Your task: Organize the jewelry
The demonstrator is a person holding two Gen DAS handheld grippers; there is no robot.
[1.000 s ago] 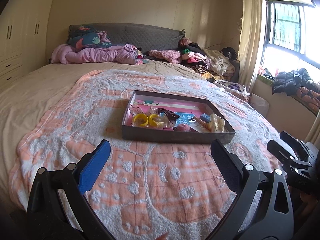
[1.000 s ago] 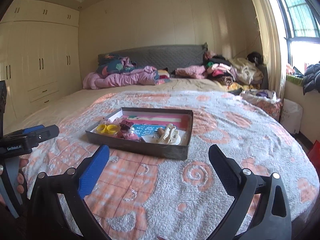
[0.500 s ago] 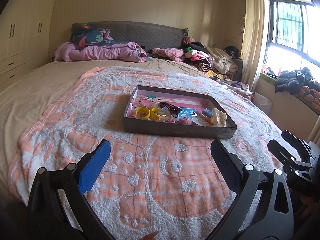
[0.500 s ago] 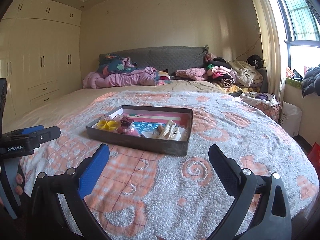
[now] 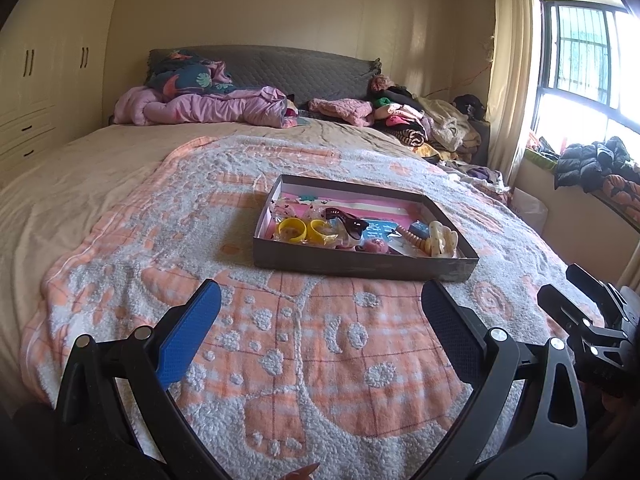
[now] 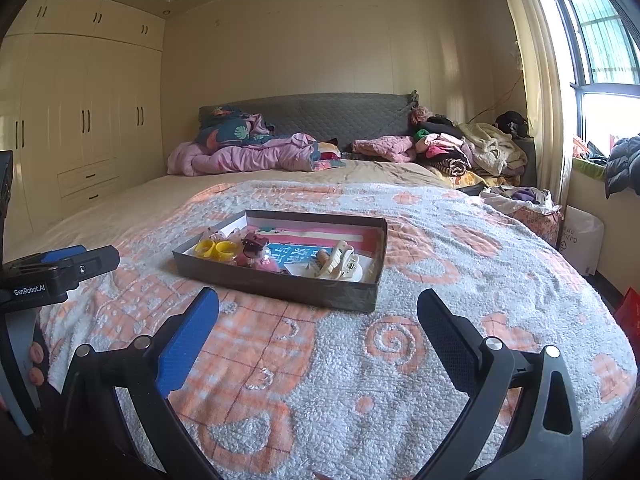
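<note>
A shallow dark grey box (image 5: 360, 268) (image 6: 280, 284) lies on the orange and white blanket in the middle of the bed. It holds two yellow bangles (image 5: 306, 231) (image 6: 216, 249), dark sunglasses (image 5: 347, 224), a cream hair claw (image 5: 440, 239) (image 6: 340, 262), a pink round piece (image 5: 375, 246) and a blue card (image 6: 294, 256). My left gripper (image 5: 320, 316) is open and empty, short of the box's near wall. My right gripper (image 6: 318, 316) is open and empty, also short of the box.
The blanket (image 5: 300, 360) covers the bed's near half. Pink bedding (image 5: 208, 108) and piled clothes (image 5: 420, 120) lie by the headboard. A wardrobe (image 6: 80, 120) stands on the left, a window (image 5: 580, 68) on the right.
Both grippers have drawn back and risen a little, so the box sits slightly farther off. Both stay open and empty.
</note>
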